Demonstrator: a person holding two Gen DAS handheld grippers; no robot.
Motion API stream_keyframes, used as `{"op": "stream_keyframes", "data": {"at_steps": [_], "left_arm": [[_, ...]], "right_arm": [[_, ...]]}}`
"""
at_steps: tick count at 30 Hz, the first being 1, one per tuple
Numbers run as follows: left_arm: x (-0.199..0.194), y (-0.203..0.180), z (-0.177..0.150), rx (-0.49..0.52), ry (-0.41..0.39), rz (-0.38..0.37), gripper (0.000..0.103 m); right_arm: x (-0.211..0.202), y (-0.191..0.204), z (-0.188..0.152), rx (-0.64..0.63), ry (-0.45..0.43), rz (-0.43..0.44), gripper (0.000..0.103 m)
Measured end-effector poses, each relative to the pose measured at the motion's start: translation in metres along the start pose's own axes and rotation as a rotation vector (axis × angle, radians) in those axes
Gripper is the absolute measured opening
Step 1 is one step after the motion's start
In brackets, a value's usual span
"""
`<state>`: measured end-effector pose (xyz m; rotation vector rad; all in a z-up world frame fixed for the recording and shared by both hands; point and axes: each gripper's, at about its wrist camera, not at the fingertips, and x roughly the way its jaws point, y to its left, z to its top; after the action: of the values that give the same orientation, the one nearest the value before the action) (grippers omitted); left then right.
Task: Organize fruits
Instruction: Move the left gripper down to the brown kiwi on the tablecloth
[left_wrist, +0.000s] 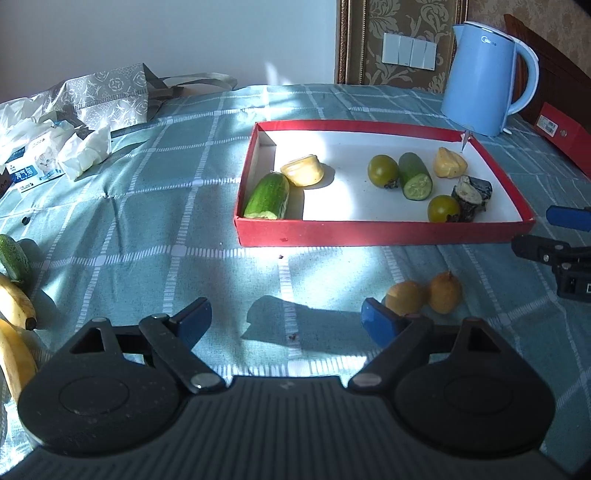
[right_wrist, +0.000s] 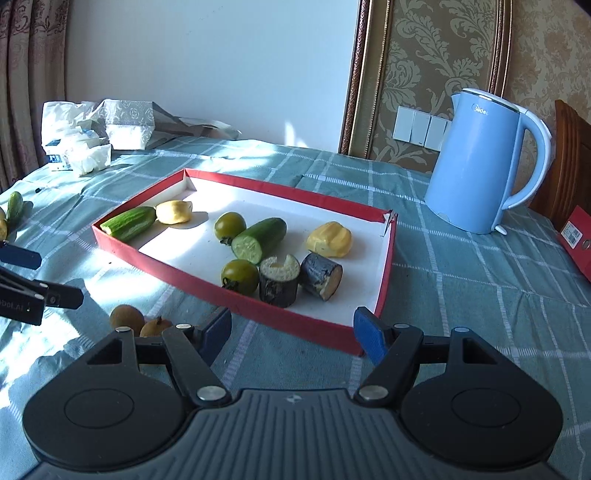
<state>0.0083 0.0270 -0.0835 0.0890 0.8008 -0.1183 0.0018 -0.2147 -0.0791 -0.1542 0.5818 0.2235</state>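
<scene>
A red tray (left_wrist: 369, 232) (right_wrist: 184, 275) with a white floor holds two cucumber pieces (left_wrist: 267, 197) (left_wrist: 415, 175), two green tomatoes (left_wrist: 382, 170) (left_wrist: 443, 208), two yellow fruit pieces (left_wrist: 303, 170) (left_wrist: 448, 162) and two dark sugarcane chunks (right_wrist: 279, 282) (right_wrist: 321, 275). Two brown longans (left_wrist: 404, 297) (left_wrist: 445, 291) lie on the cloth in front of the tray. My left gripper (left_wrist: 288, 323) is open and empty, just left of the longans. My right gripper (right_wrist: 291, 332) is open and empty at the tray's near corner; it also shows in the left wrist view (left_wrist: 554, 236).
A blue kettle (left_wrist: 484, 77) (right_wrist: 484, 162) stands behind the tray. A small cucumber (left_wrist: 13, 256) and bananas (left_wrist: 14, 306) lie at the far left. Tissue packs and a bag (left_wrist: 74, 122) sit at the back left. A red box (left_wrist: 565, 129) lies at the right edge.
</scene>
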Motion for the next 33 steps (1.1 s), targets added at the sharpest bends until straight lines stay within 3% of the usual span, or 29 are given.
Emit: {"op": "stream_keyframes", "data": {"at_steps": [10,14,18,24,33], "left_arm": [[0.003,-0.042,-0.008,0.229,-0.091,-0.063,0.087],[0.007,-0.046,-0.01,0.229,-0.093,-0.089,0.087],[0.01,-0.052,-0.013,0.241,-0.109,-0.069,0.086],[0.017,-0.05,-0.015,0.238,-0.091,-0.039,0.076],[0.022,-0.059,-0.016,0.27,-0.097,-0.084,0.071]], "right_arm": [[-0.019,-0.001,-0.034,0.066,0.051,-0.026,0.073],[-0.025,-0.007,-0.04,0.099,0.058,-0.046,0.073],[-0.03,-0.009,-0.041,0.106,0.057,-0.062,0.073],[-0.038,-0.015,-0.042,0.132,0.054,-0.082,0.073],[-0.04,-0.018,-0.042,0.148,0.063,-0.093,0.073]]}}
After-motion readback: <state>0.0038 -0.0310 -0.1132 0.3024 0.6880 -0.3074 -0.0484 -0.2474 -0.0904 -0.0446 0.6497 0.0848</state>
